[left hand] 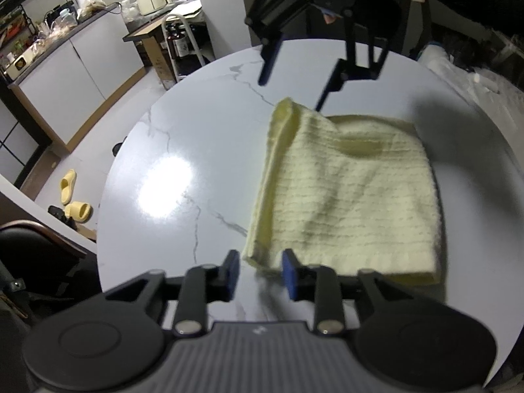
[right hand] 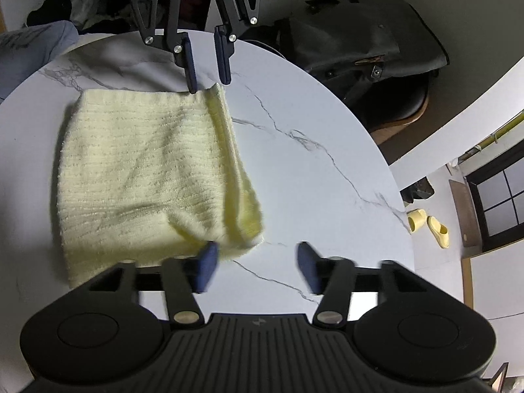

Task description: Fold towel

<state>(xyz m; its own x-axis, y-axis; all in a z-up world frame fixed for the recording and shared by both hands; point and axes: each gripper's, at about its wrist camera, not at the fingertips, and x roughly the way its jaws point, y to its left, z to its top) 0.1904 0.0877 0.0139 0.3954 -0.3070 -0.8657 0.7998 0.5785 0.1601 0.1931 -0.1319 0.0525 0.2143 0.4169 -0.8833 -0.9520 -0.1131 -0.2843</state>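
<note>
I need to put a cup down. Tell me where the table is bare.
The marble table is bare on the side toward the cabinets, from the towel's folded edge out to the rim. Crowded: the towel's near and far corners, where the left gripper and right gripper hang open.

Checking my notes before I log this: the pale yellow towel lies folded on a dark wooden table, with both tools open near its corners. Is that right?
Not quite: the table is white marble-patterned, not dark wood, as the right wrist view shows. The rest holds: the pale yellow towel lies folded, with the left tool and right tool open near its corners.
</note>
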